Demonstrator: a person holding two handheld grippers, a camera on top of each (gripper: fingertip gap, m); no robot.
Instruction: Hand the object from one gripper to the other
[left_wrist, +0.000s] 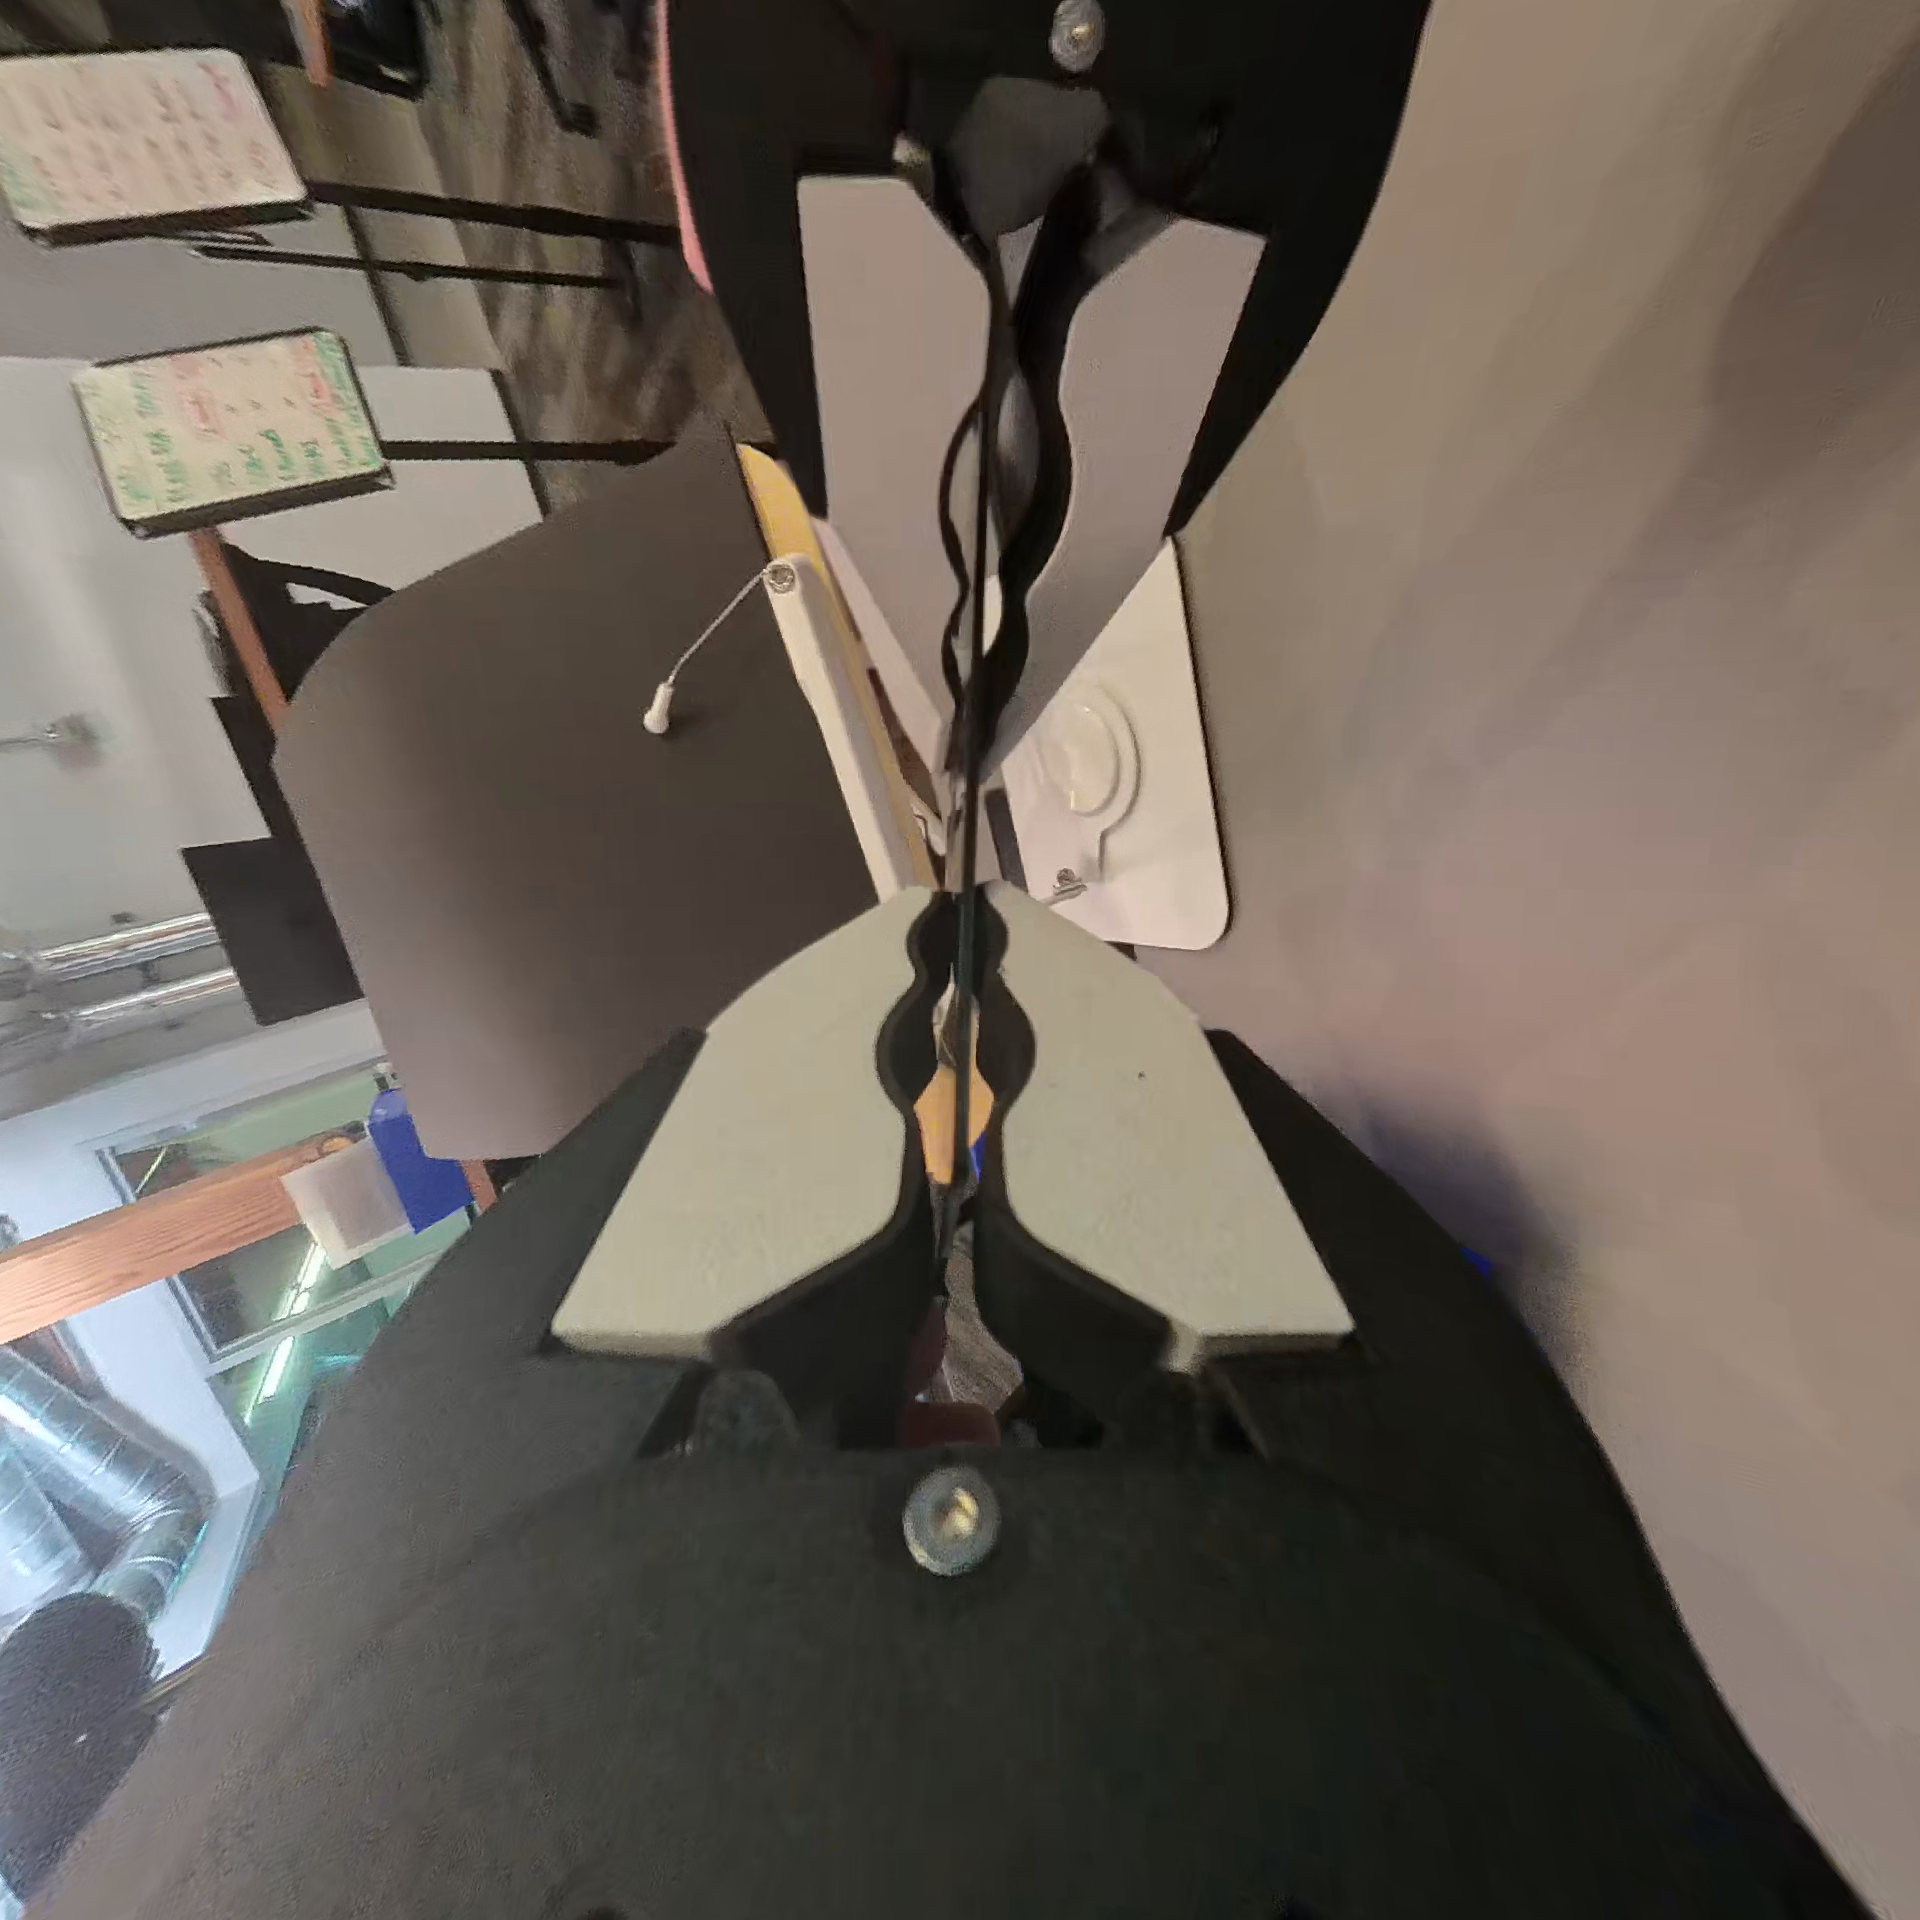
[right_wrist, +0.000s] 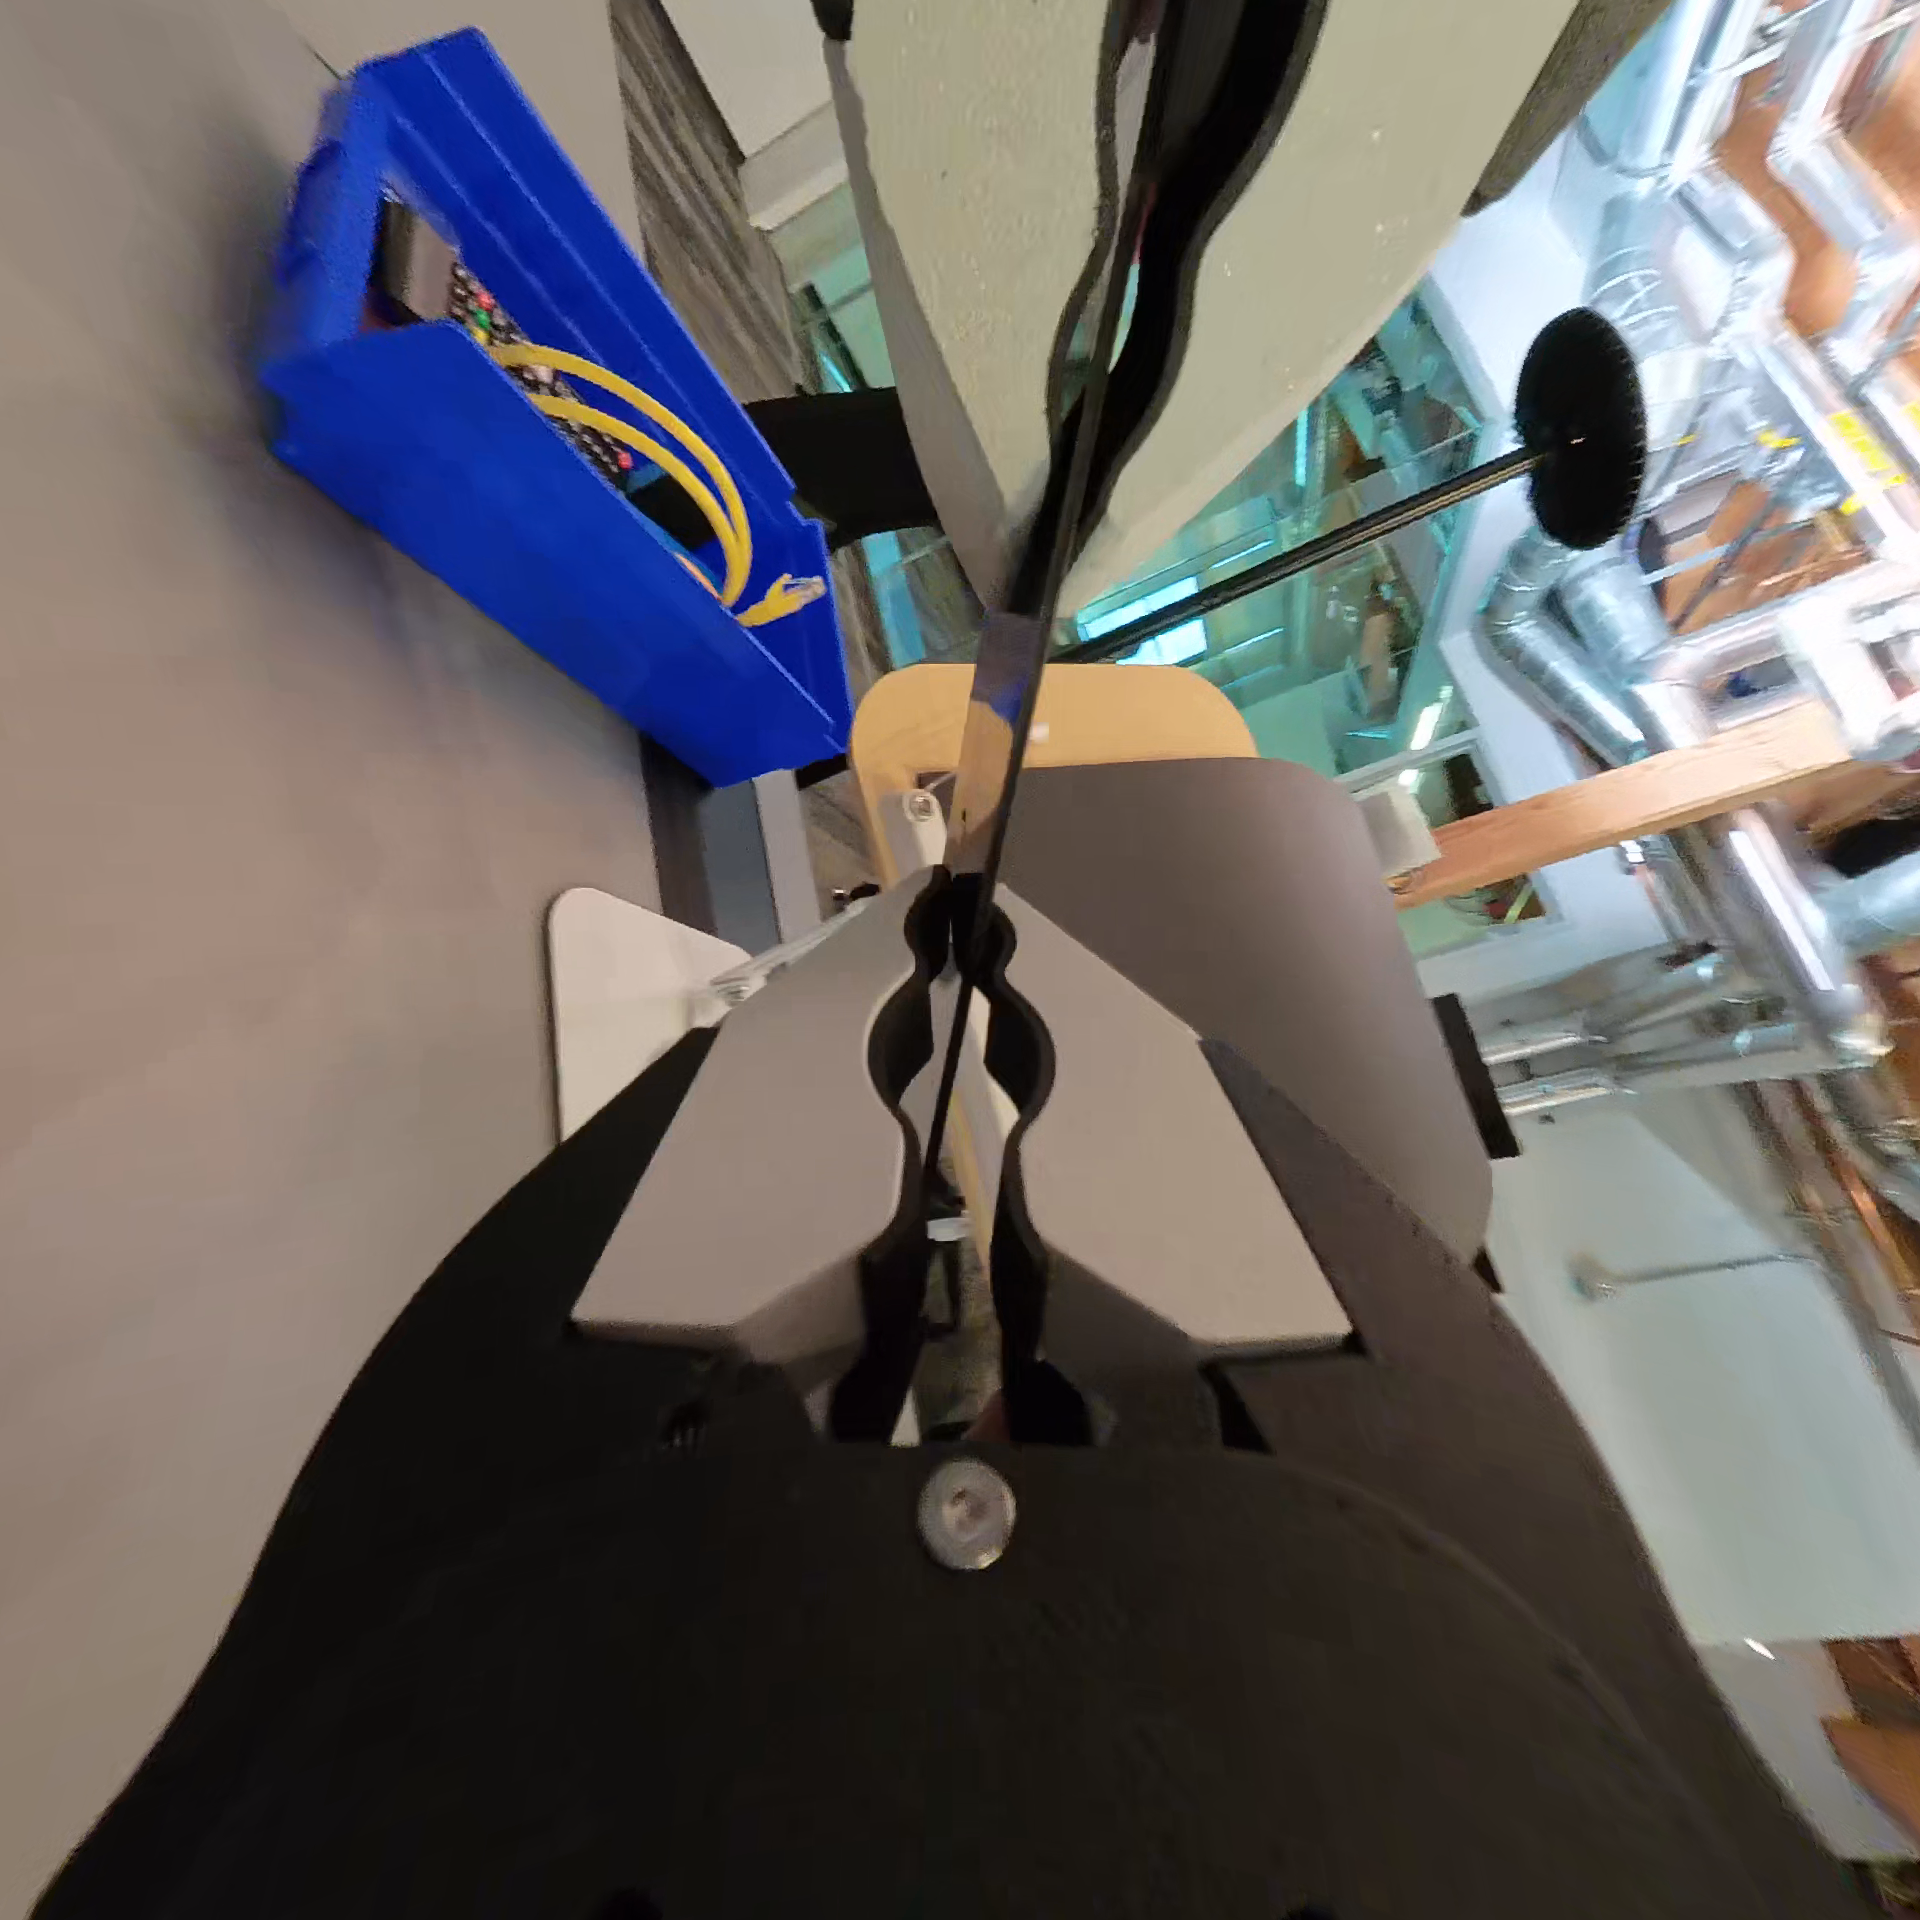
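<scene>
The thin, flat black strip, seen almost edge-on, runs in a straight line between the two grippers, which face each other tip to tip above the grey surface. The left gripper, with pale grey wavy pads on black arms, has its jaws pressed together on the near end of the strip. The right gripper, of the same build, has its jaws together on the other end, so both seem to hold the object at once. The long axis of the strip lies along the line from one gripper to the other, and its middle part hangs free in the gap between them. Neither gripper is nearer; each has one end. I judge that the handover is at its middle point, and one side must release next. A blue plastic bin with yellow cables stands on the surface, well apart.
</scene>
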